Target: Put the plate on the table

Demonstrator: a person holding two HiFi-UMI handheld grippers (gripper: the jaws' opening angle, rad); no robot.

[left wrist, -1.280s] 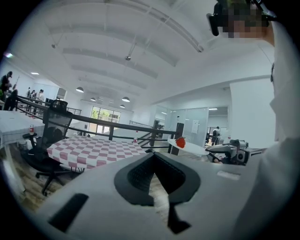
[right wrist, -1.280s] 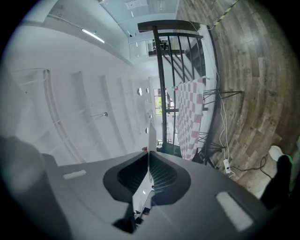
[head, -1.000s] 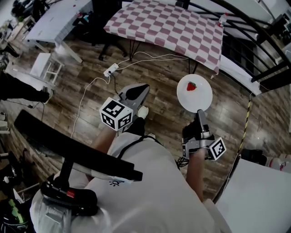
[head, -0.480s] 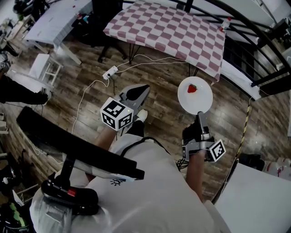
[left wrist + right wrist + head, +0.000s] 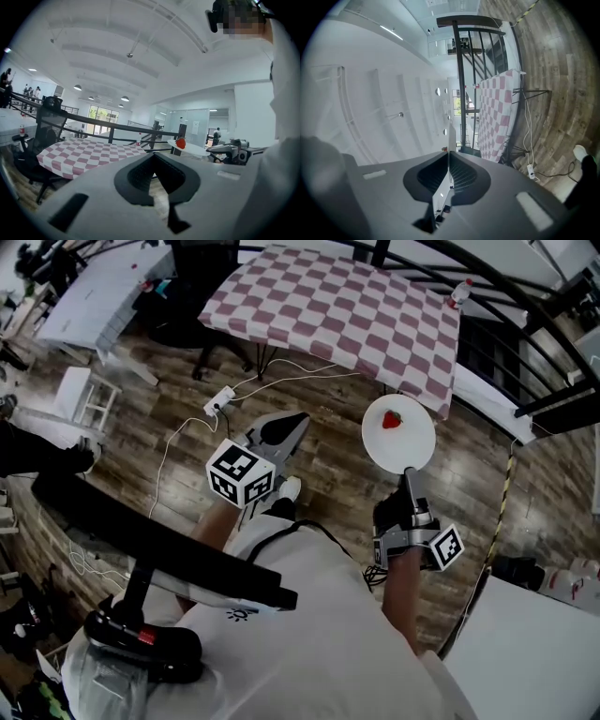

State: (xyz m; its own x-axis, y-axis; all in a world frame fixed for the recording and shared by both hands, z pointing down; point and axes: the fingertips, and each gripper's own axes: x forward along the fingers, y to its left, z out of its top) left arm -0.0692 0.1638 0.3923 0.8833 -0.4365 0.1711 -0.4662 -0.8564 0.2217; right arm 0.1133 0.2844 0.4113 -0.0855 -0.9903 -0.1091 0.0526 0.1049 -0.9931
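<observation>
**Desk:** Position of the plate point(image 5: 398, 435)?

**Operator:** In my right gripper point(image 5: 409, 472). The jaws are pinched on the near rim. The plate sticks out flat ahead of the tips, over the wooden floor point(image 5: 323, 474). There's one strawberry point(image 5: 392, 419) on it, just past centre on the side away from the jaws.

**Desk:** Does the gripper's own camera agree?

**Operator:** Yes. In the right gripper view the plate is edge-on, a thin pale line running between the two pads. Both pads press against it, one on each side.

**Desk:** And the table?

**Operator:** The table point(image 5: 337, 306), with a checkered cloth, is ahead of me. The plate isn't on it. In the head view the plate's far rim lies close to the cloth's near right corner, and I can't tell whether they touch. A bottle point(image 5: 457, 293) stands at the table's far right edge.

**Desk:** Left side?

**Operator:** My left gripper point(image 5: 298, 420) has its jaws together at the tips with nothing between them. I'm holding it out to the left of the plate, apart from it, pointing toward the table. Its view shows the plate and strawberry off to the right, with the right gripper just beyond.

**Desk:** Anything on the floor?

**Operator:** A power strip point(image 5: 217, 401) with a white cable point(image 5: 281, 367), near the table legs.
</observation>
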